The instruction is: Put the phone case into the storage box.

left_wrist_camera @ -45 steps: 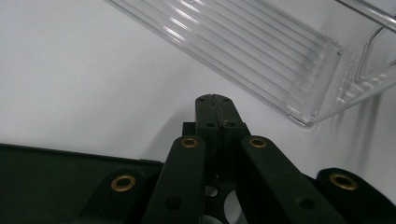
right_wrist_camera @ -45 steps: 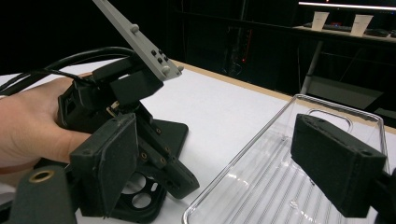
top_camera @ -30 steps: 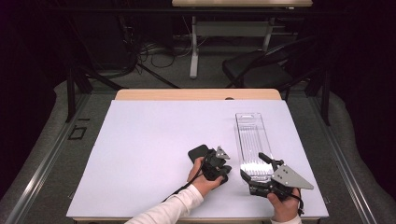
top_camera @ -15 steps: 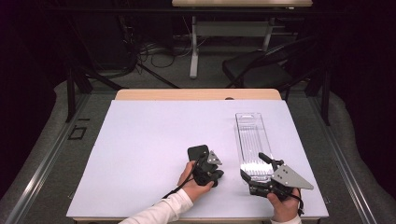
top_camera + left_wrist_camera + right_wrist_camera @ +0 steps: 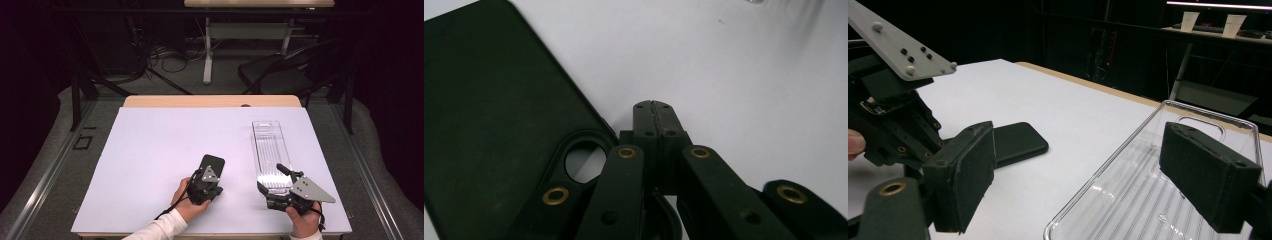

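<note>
— Left tongs point(image 5: 207, 176) closed, empty, now shifted left beside black phone case point(image 5: 212, 163) at table point(image 5: 150, 150) centre.
— Right tongs point(image 5: 274, 186) open, straddling near end of clear tray point(image 5: 270, 150). Looks ready for packing.

No text, label, brand, number or sign can be read anywhere in the frames.
</note>
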A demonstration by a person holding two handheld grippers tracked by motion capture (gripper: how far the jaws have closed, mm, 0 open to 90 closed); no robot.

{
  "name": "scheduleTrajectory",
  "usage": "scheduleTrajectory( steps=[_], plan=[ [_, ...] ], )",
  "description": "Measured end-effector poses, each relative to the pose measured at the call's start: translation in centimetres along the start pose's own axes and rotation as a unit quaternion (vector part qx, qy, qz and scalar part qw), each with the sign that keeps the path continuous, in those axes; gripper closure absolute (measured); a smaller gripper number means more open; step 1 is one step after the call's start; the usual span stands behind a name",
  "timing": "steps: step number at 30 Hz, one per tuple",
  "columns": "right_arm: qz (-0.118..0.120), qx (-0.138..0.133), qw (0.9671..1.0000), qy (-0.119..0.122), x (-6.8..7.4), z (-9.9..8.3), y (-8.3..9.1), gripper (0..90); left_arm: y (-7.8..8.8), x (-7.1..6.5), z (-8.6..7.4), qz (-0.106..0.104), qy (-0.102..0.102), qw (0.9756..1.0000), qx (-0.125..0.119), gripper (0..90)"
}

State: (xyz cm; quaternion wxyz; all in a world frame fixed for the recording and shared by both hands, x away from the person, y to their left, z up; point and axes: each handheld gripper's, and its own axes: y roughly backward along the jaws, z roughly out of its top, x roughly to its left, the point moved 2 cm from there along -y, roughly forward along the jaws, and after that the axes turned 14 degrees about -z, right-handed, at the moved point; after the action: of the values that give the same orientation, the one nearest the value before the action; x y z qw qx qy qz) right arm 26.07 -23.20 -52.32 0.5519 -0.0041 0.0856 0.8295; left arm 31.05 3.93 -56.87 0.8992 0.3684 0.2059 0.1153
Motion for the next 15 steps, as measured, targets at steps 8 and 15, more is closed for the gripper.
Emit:
scheduleTrajectory(
  steps=[8, 15],
  plan=[
    [-0.001, 0.0, 1.0, -0.001, 0.0, 0.0, 0.0, 14.3, 2.1, 1.0, -1.8, 0.027, 0.011, 0.9996, 0.0, 90.0],
    [0.001, 0.003, 1.0, 0.003, 0.1, 0.0, -0.1, 14.3, 3.4, 2.1, -2.8, 0.04, 0.022, 0.999, -0.003, 90.0]
  ],
)
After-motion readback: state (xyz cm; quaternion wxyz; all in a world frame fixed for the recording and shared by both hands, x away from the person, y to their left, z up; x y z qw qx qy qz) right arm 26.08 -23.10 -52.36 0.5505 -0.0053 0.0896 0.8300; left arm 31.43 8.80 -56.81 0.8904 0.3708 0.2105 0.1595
